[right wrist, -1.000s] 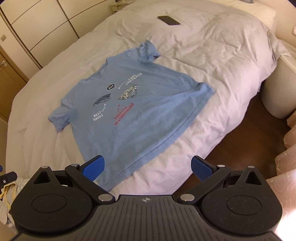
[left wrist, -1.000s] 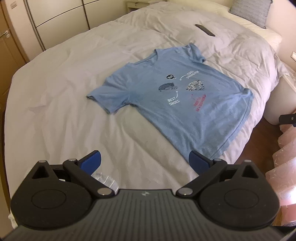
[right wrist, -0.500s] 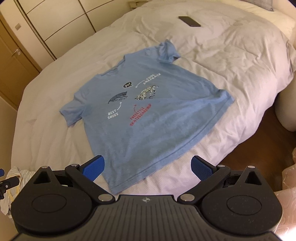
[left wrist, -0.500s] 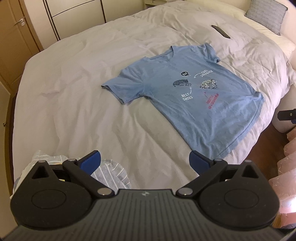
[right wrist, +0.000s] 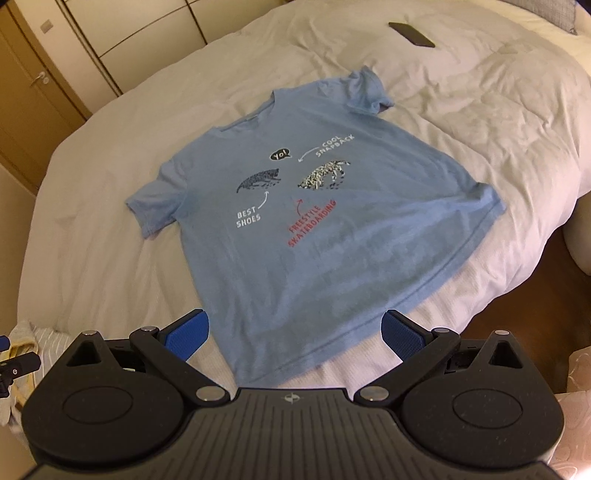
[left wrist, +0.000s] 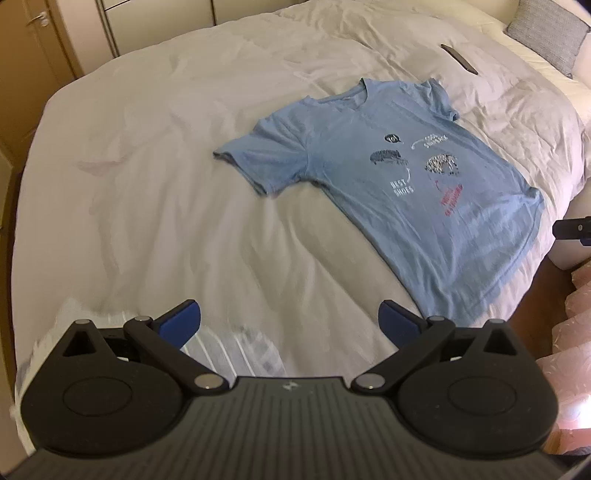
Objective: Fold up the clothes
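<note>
A light blue T-shirt (left wrist: 399, 184) with printed animals and words lies spread flat, print up, on a white bed (left wrist: 147, 184). In the right wrist view the same T-shirt (right wrist: 314, 229) fills the middle, its hem near the bed's edge. My left gripper (left wrist: 290, 323) hangs open above bare bedding, left of the shirt's hem, holding nothing. My right gripper (right wrist: 295, 334) is open too, hovering over the shirt's lower hem without touching it.
A striped white garment (left wrist: 236, 347) lies bunched under the left gripper. A dark phone (right wrist: 411, 34) rests on the bed beyond the shirt. A grey pillow (left wrist: 546, 33) sits at the far right. Wardrobe doors (right wrist: 122, 44) stand behind. Wooden floor (right wrist: 532, 306) lies right of the bed.
Both views have swung left, so the shirt sits farther right in each. The striped garment has come into the left wrist view. Both grippers stay open.
</note>
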A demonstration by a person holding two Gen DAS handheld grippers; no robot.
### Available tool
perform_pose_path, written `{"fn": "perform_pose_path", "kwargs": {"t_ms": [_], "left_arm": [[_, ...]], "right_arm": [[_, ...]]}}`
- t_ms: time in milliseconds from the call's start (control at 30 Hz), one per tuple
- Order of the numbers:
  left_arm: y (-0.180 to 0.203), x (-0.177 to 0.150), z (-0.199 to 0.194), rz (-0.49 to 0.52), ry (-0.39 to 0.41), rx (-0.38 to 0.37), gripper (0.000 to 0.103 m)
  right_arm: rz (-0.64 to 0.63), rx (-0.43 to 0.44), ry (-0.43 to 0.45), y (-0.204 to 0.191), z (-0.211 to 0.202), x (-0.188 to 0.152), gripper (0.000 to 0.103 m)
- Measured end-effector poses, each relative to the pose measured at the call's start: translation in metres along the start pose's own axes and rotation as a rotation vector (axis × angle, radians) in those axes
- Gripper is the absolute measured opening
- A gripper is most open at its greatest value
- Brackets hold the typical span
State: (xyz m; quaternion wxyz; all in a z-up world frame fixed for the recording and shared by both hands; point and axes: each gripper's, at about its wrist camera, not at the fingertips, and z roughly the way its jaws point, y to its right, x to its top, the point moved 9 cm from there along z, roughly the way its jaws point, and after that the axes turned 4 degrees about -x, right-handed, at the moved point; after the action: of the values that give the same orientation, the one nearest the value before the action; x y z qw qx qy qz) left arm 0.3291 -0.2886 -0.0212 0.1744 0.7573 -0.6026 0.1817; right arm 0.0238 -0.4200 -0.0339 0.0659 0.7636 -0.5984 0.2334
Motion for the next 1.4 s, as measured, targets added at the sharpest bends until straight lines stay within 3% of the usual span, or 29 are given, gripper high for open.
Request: {"fn": "perform_pose_path", "kwargs": {"t_ms": [267, 567, 700, 833, 933, 1067, 1133, 1233, 1400], "left_arm": [[-0.054, 0.05, 0.029, 0.026, 0.027, -0.055, 0.101], [-0.107, 0.073, 0.055, 0.041, 0.028, -0.068, 0.101], [-0.122, 0.079, 0.066, 0.056, 0.028, -0.066, 0.101], [-0.13, 0.088, 0.081, 0.131, 0.027, -0.066, 0.1], [-0.128, 0.099, 0.094, 0.248, 0.039, -0.052, 0.097], [-0.118, 0.112, 0.122, 0.541, 0.074, 0.0, 0.09], [-0.115, 0.115, 0.14, 0.677, 0.074, 0.017, 0.081], [-0.112, 0.121, 0.172, 0.838, 0.071, 0.027, 0.076], [-0.112, 0.128, 0.24, 1.08, 0.046, 0.04, 0.072]], "right_arm": [[0.049, -0.034, 0.007, -0.048, 0.016, 0.034, 0.102], [0.025, -0.047, 0.018, -0.11, 0.029, 0.058, 0.102], [-0.04, -0.055, 0.009, -0.13, 0.038, 0.06, 0.102], [-0.201, -0.045, 0.038, -0.159, 0.048, 0.06, 0.102], [-0.407, -0.023, 0.073, -0.192, 0.059, 0.056, 0.095], [-0.709, 0.005, 0.109, -0.24, 0.086, 0.041, 0.08], [-0.826, 0.026, 0.118, -0.259, 0.103, 0.033, 0.074], [-0.954, 0.06, 0.121, -0.28, 0.132, 0.026, 0.06], [-1.054, 0.059, 0.139, -0.292, 0.186, 0.023, 0.053]]}}
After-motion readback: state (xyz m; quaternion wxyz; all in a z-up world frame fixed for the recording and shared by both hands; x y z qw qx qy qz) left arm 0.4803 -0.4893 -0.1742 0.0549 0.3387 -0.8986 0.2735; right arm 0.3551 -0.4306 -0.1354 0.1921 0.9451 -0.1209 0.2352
